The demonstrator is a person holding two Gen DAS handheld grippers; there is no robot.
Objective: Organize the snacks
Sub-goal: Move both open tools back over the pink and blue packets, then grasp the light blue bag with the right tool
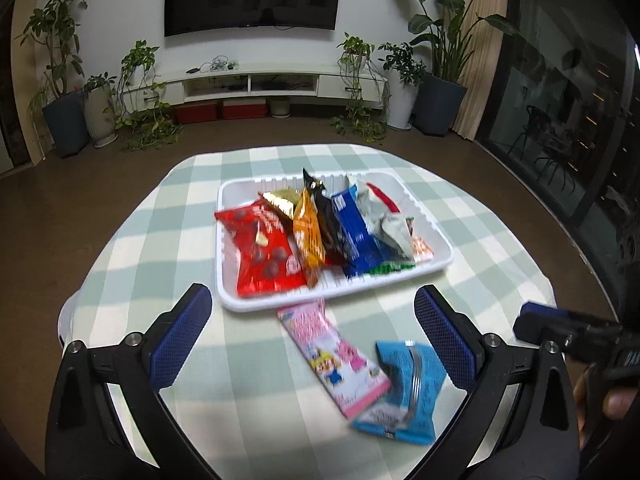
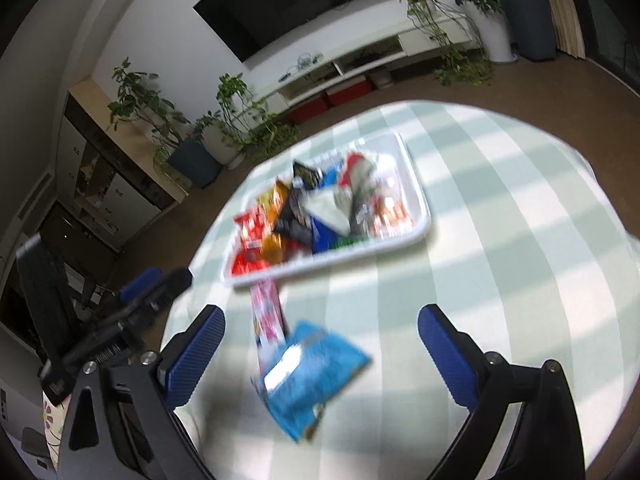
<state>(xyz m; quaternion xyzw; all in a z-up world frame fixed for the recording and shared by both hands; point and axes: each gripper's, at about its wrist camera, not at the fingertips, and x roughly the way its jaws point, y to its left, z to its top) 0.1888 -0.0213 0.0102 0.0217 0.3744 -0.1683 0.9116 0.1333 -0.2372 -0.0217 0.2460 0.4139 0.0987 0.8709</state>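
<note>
A white tray (image 1: 440, 260) holds several snack packets: red (image 1: 264, 256), orange (image 1: 308, 236), black, blue (image 1: 356, 236) and grey-white. On the table in front of it lie a pink packet (image 1: 336, 356) and a light blue packet (image 1: 408, 392), which partly covers the pink one's near end. My left gripper (image 1: 312, 332) is open and empty above these two. My right gripper (image 2: 320, 352) is open and empty over the light blue packet (image 2: 312, 380); the pink packet (image 2: 266, 320) and the tray (image 2: 420, 232) lie beyond. The right view is blurred.
The round table has a green and white checked cloth (image 1: 160, 264). The right gripper's body (image 1: 576, 336) shows at the right edge of the left wrist view; the left gripper's (image 2: 132, 312) shows at left in the right view. Potted plants and a TV cabinet stand beyond.
</note>
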